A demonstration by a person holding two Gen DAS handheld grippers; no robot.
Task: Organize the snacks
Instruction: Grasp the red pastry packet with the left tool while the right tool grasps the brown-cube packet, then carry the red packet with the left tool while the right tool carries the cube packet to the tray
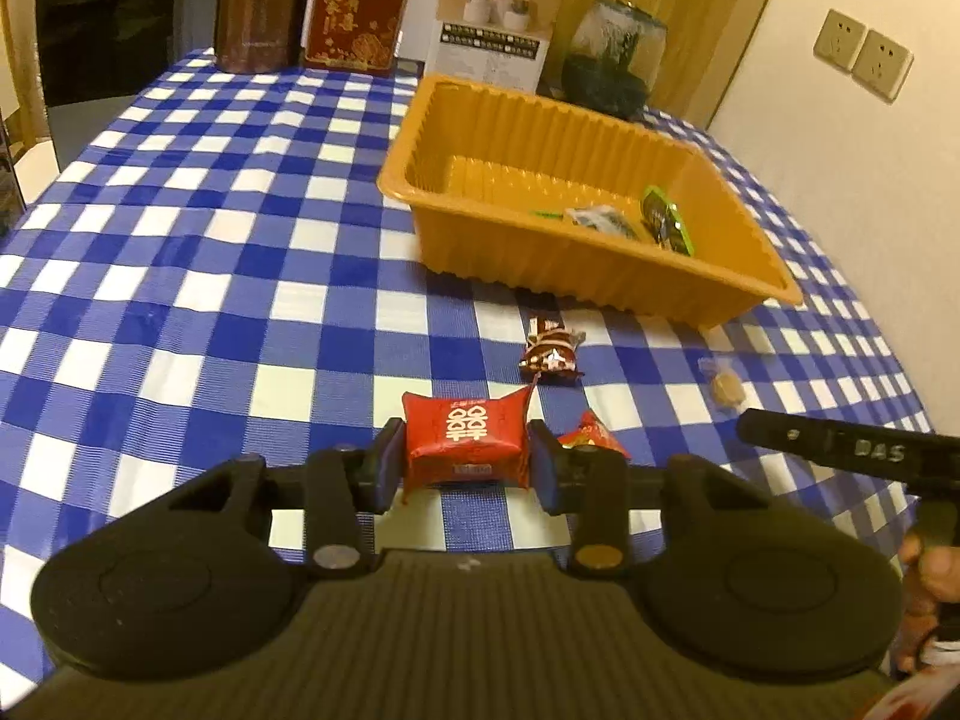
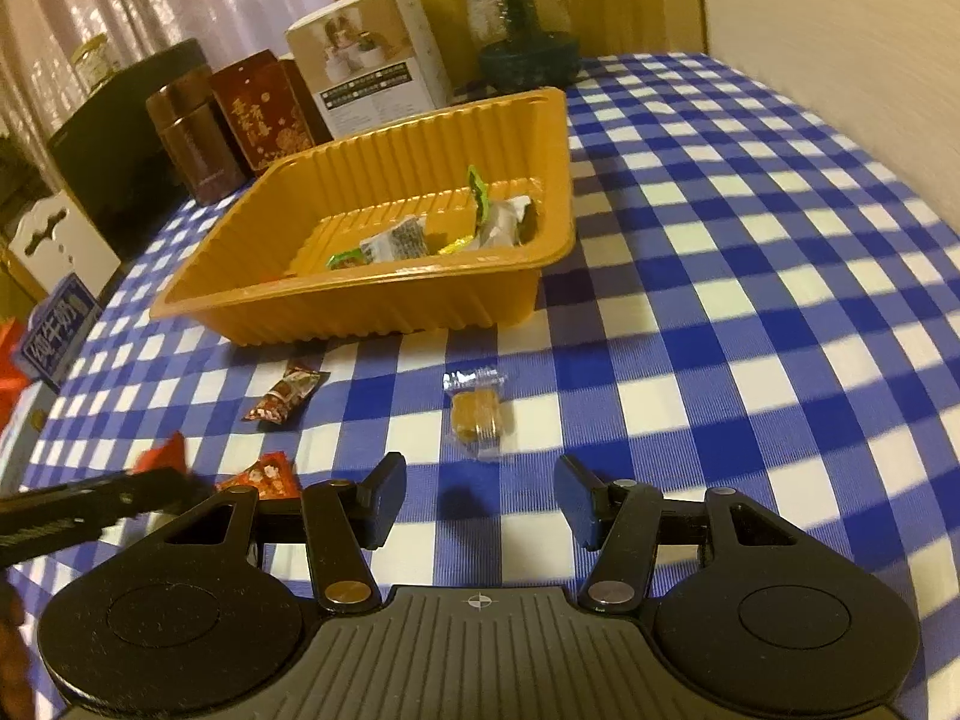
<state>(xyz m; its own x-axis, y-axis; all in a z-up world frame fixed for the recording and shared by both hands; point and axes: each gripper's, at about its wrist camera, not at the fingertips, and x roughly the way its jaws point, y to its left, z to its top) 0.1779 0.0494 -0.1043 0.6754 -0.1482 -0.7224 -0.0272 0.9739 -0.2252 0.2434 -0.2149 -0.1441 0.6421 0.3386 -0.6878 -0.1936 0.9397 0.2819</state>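
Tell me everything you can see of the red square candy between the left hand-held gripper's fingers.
The red square candy is a puffy, pillow-shaped packet in glossy red foil-like wrap, printed with a white double-happiness character and a small label strip along its near edge. Its corners are crimped to points. It sits between the pads of the left hand-held gripper, which press both its sides. Whether it rests on the blue-checked tablecloth or is raised cannot be told.

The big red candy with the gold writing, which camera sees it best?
The left wrist view. There the red candy sits front and centre between the left claw fingers, its gold writing clear. The right wrist view catches only a blurry red corner behind the other claw's black finger.
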